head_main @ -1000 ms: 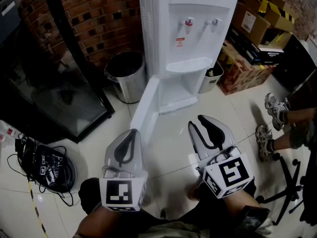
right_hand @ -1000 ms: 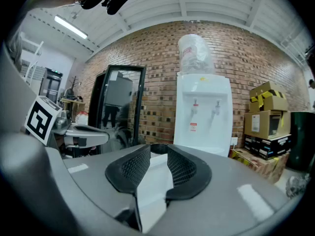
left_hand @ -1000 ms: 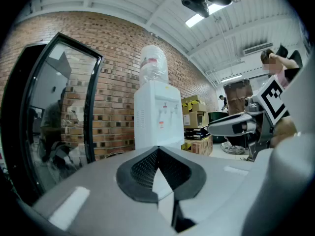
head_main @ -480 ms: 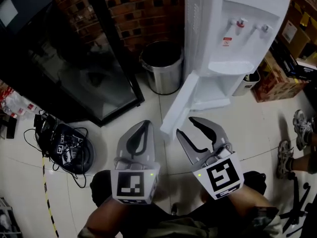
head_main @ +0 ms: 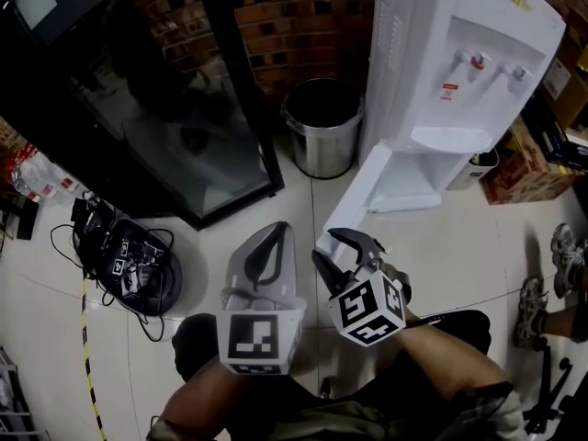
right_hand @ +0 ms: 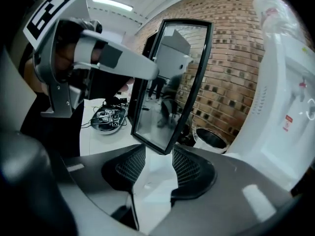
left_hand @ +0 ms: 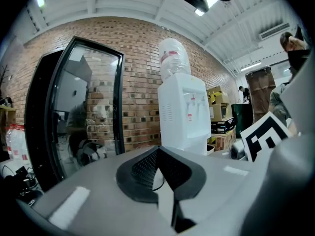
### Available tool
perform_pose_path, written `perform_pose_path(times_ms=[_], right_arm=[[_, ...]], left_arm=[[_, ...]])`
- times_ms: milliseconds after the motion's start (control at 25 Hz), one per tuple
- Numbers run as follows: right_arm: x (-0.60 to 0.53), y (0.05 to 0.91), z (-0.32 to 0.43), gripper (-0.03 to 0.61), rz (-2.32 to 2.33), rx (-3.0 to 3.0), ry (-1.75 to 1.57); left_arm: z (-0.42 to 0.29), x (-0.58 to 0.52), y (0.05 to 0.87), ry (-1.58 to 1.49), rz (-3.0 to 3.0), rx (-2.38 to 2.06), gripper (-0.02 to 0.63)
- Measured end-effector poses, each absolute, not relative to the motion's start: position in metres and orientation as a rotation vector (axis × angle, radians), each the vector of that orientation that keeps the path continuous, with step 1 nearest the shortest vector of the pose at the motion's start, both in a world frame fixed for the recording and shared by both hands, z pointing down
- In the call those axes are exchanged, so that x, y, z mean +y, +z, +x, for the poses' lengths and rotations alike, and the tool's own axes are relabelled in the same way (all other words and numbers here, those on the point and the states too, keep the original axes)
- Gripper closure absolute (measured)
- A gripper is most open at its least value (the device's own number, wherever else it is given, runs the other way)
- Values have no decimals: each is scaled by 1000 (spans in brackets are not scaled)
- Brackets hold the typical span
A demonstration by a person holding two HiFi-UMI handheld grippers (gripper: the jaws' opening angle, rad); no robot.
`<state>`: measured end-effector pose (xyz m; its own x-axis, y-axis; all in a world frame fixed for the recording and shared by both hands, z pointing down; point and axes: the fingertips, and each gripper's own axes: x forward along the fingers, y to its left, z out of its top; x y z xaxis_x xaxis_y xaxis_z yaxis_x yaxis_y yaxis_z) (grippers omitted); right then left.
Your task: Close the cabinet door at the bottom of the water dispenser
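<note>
Since a second ago, the right hand-held gripper (head_main: 323, 244) has been lowered to the free edge of the open cabinet door (head_main: 363, 191), which is swung out from the water dispenser (head_main: 459, 62). Its jaws are opening; something white, seemingly that edge, is seen between them, unclamped. The left hand-held gripper (head_main: 273, 231) is held together, empty.

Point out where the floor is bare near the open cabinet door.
Bare floor lies right of the cabinet door, between it and the shoes, and left of it, before the trash bin. Crowded: the cable pile and boxes.
</note>
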<state>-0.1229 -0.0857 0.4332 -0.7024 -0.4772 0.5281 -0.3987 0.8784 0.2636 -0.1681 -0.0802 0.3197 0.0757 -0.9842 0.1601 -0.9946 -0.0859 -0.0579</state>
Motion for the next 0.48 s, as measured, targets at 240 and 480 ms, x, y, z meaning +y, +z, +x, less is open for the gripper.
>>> perform_pose_path(times_ms=[240,480], right_arm=[[-92,458,-127,436,606,-2368,-193],[-88,458,-123,439,590,-2374,-174]], left_arm=[[-174,-85,333,297,2251,-2081,614],[-168,-93,343,326,2264,-2015,614]])
